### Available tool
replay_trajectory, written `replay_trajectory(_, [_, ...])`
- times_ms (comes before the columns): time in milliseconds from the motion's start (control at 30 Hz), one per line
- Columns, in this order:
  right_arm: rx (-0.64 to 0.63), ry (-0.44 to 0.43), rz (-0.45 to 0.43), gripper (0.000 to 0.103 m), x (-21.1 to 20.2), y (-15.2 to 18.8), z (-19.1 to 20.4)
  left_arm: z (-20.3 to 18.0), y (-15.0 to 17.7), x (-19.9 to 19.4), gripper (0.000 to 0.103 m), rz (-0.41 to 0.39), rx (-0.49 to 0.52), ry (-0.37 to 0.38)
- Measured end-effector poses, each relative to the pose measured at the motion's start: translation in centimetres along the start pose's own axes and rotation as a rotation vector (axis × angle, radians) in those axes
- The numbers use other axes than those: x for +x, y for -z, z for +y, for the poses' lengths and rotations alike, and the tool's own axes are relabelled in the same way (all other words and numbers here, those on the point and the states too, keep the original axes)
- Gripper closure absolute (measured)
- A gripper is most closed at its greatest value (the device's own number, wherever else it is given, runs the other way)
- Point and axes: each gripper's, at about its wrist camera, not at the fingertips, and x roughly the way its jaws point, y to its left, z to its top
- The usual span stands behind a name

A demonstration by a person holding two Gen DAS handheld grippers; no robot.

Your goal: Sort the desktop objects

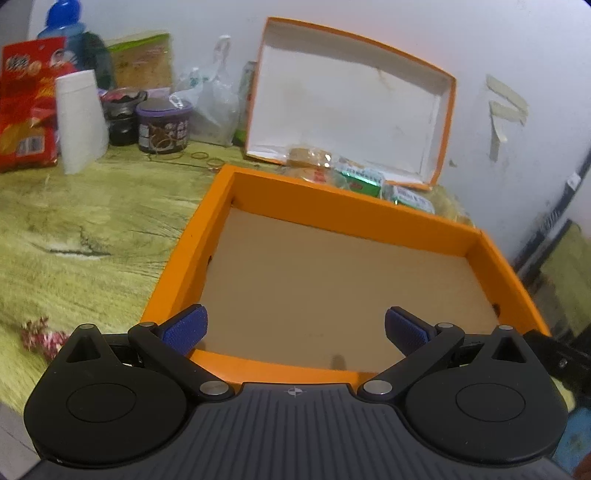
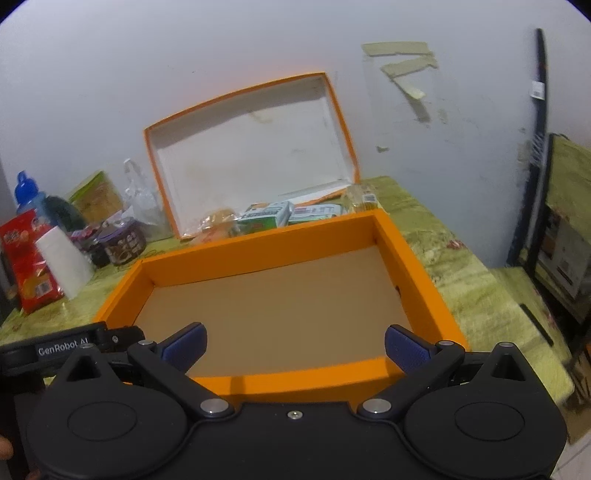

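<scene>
Left hand-held gripper [image 1: 295, 328] — jaws spread wide, nothing between the blue pads, poised over the near wall of the orange box [image 1: 207, 229]. Right hand-held gripper [image 2: 295, 349] — likewise spread wide and empty, above the same box's near wall [image 2: 295, 380], just beside the left unit, whose black body shows at the left edge of the right wrist view.

Orange box: open-topped, brown cardboard floor bare, set on the green-patterned desk [image 1: 92, 229] toward its right edge.

Orange lid [image 1: 354, 103]: white inside, propped up against the wall at the desk's far edge, just behind the box.

Between lid and box, along the box's far wall:
- green-and-white cartons [image 1: 365, 181], lying flat, two at least;
- clear-wrapped bread or bun [image 1: 306, 162], left of the cartons;
- small clear packet [image 2: 360, 197] at the right end of the row, contents not legible.

Far left corner of the desk, well apart from the box:
- red snack bag [image 1: 26, 110], upright;
- white paper cup [image 1: 81, 122], upside down, just beside the bag;
- dark purple tub [image 1: 164, 127] with lid;
- blue-capped bottle [image 1: 64, 22] behind;
- clear plastic bag [image 1: 214, 103];
- green-edged packet [image 1: 144, 62] leaning at the wall;
- loose rubber bands [image 1: 207, 158] lying on the desk in front of the tub.
</scene>
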Motion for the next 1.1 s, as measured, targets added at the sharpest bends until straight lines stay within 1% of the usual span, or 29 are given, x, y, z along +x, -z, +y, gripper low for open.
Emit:
replay_trajectory(100, [0.002,-0.001,0.030,0.000,-0.6,0.2,1.2,0.2,0.2,-0.4,0.000,0.026,0.055,0.002])
replay_trajectory(133, [0.022,-0.007,0.051,0.000,-0.8,0.1,1.5,0.2,0.3,-0.5,0.000,0.035,0.073,0.002])
replay_trajectory(200, [0.085,-0.030,0.053,0.000,-1.7,0.1,1.8,0.1,0.5,-0.8,0.000,0.049,0.118,0.003])
replay_trajectory(233, [0.103,-0.041,0.045,0.000,-2.1,0.0,1.7,-0.2,0.6,-0.8,0.000,0.057,0.141,0.010])
replay_trajectory(267, [0.104,-0.032,0.041,0.000,-2.1,-0.2,2.3,-0.2,0.6,-0.9,0.000,0.058,0.151,0.023])
replay_trajectory(367, [0.156,-0.043,-0.030,0.000,-4.0,-0.1,1.7,1.0,1.0,-2.0,0.000,0.029,0.168,0.066])
replay_trajectory(400, [0.175,-0.048,-0.055,0.000,-4.8,0.2,1.7,1.1,1.2,-2.2,0.000,0.025,0.159,0.077])
replay_trajectory(433, [0.198,-0.073,-0.069,0.000,-4.9,0.2,1.2,1.3,1.3,-2.5,0.000,0.022,0.144,0.089])
replay_trajectory(500, [0.228,-0.149,-0.079,0.000,-4.9,0.3,0.6,2.0,1.6,-2.8,0.000,0.024,0.098,0.121])
replay_trajectory(533, [0.229,-0.169,-0.072,0.000,-4.6,0.0,0.3,2.3,1.8,-2.9,0.000,0.020,0.077,0.128])
replay_trajectory(600, [0.209,-0.167,-0.064,0.000,-4.5,0.0,0.9,2.5,2.3,-3.3,0.000,0.011,0.043,0.125])
replay_trajectory(667, [0.191,-0.179,-0.058,0.000,-4.2,0.1,0.6,2.5,2.7,-3.7,0.000,0.005,0.019,0.128])
replay_trajectory(733, [0.186,-0.197,-0.059,0.000,-4.2,0.1,-0.1,2.4,3.2,-4.1,0.000,-0.006,-0.009,0.146])
replay_trajectory(800, [0.188,-0.216,-0.069,0.000,-4.2,0.9,-1.1,2.2,3.3,-4.6,0.000,-0.028,-0.023,0.124])
replay_trajectory(867, [0.178,-0.224,-0.080,0.000,-4.7,1.2,-1.7,1.6,3.5,-5.2,0.000,-0.054,-0.012,0.079])
replay_trajectory(900, [0.171,-0.228,-0.086,0.000,-5.0,1.3,-1.9,1.3,3.4,-5.5,0.000,-0.070,0.007,0.062])
replay_trajectory(967, [0.162,-0.223,-0.102,0.000,-5.6,2.3,-1.1,0.5,3.2,-5.9,0.000,-0.104,0.061,0.036])
replay_trajectory(1033, [0.132,-0.194,-0.108,0.000,-6.0,2.3,-1.0,-0.3,2.7,-6.0,0.000,-0.113,0.110,0.002])
replay_trajectory(1100, [0.072,-0.110,-0.112,0.000,-6.0,2.0,-0.4,-0.8,2.1,-5.5,0.000,-0.092,0.119,-0.025])
